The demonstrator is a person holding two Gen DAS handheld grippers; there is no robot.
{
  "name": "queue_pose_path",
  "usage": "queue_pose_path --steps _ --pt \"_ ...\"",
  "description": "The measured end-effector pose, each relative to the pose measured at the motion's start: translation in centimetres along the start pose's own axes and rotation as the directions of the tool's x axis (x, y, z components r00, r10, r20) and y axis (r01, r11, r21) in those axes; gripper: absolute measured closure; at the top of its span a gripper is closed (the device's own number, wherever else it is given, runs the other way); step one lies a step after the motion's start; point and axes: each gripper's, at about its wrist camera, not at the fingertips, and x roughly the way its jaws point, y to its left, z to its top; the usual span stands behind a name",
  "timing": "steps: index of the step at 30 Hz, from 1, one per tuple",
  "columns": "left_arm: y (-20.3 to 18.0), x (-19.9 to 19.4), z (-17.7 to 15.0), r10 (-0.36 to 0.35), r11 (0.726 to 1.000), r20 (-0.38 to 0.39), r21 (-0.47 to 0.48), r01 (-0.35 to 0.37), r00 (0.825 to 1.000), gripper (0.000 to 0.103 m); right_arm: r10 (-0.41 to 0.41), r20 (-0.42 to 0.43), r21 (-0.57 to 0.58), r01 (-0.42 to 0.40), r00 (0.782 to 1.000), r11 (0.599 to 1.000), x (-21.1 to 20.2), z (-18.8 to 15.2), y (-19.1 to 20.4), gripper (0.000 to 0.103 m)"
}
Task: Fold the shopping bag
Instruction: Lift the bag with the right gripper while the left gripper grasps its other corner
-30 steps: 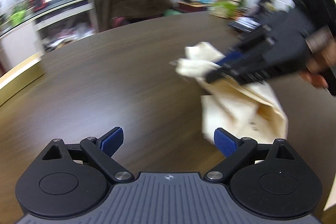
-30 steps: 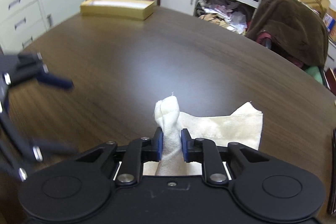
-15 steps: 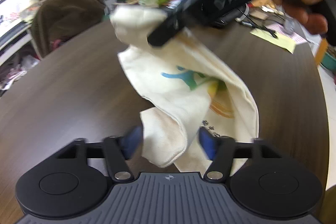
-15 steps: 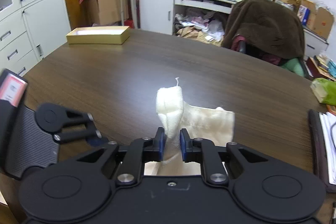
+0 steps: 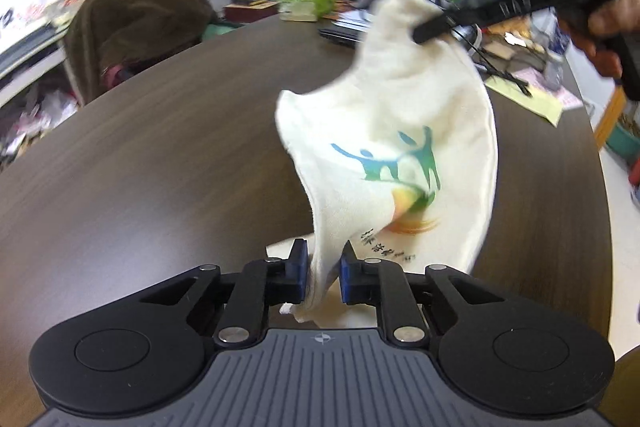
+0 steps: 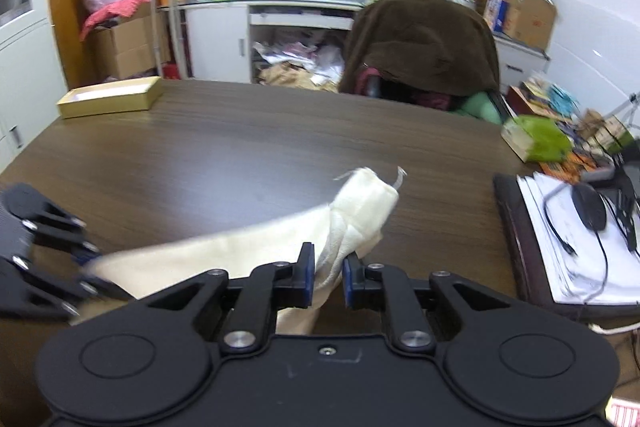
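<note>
We hold the cream shopping bag point(image 5: 404, 131) stretched in the air above the dark wooden table point(image 5: 160, 155), one corner in each tool. Our left gripper point(image 5: 323, 277) tilts down toward the table; its jaws have just been closing and now pinch the bag's lower corner between the blue pads. Our right gripper point(image 6: 327, 277) also slants downward, pressed tight on a bunched fold of the bag. Seen from the left wrist, it sits higher over the table, gripped by our right hand point(image 5: 600, 31), though blur smears its outline somewhat.
</note>
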Motion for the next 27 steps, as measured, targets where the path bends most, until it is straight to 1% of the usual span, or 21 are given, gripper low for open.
queue_pose_path --steps 3,5,10,12,14,16,19,21,24,27 --pt "1.8 -1.6 -0.7 0.003 0.996 -0.005 -0.088 -0.003 1.0 0.09 0.012 -0.029 0.019 -0.011 1.0 1.0 1.8 -1.3 -0.8 0.09" --pt "2.4 -2.3 -1.1 0.005 0.99 -0.009 -0.138 -0.006 1.0 0.09 0.022 -0.043 0.017 -0.021 0.999 1.0 3.0 -1.7 -0.6 0.09" --pt "4.5 -5.2 -3.2 -0.021 0.966 -0.001 -0.259 0.02 1.0 0.091 0.071 -0.079 -0.008 -0.072 0.994 0.997 5.0 -1.9 0.5 0.09" --pt "5.0 -6.3 -3.9 -0.033 0.954 0.006 -0.299 0.034 0.999 0.091 0.09 -0.094 -0.042 -0.095 0.991 0.995 5.2 -2.0 1.1 0.091" --pt "5.2 -7.1 -4.6 -0.041 0.946 0.006 -0.321 0.04 0.999 0.09 0.106 -0.115 -0.072 -0.115 0.988 0.991 5.3 -2.2 1.6 0.09" --pt "5.3 -7.2 -4.7 -0.043 0.945 -0.003 -0.324 0.04 0.999 0.089 0.106 -0.137 -0.095 -0.12 0.985 0.988 5.6 -2.5 1.7 0.09" --pt "5.0 -7.0 -5.3 -0.019 0.951 -0.04 -0.309 0.006 0.999 0.087 0.1 -0.159 -0.11 -0.118 0.982 0.987 6.1 -2.7 1.6 0.09" --pt "5.1 -6.4 -5.6 -0.02 0.947 -0.056 -0.32 0.001 0.998 0.085 0.091 -0.167 -0.112 -0.111 0.982 0.988 6.5 -2.9 1.5 0.09" --pt "5.5 -5.7 -5.9 -0.011 0.937 -0.061 -0.349 -0.011 0.998 0.088 0.068 -0.169 -0.116 -0.089 0.983 0.989 7.4 -3.1 1.4 0.09" --pt "6.4 -5.2 -6.2 0.005 0.916 -0.053 -0.401 -0.026 0.999 0.09 0.051 -0.152 -0.117 -0.069 0.987 0.991 8.8 -2.8 1.2 0.09"
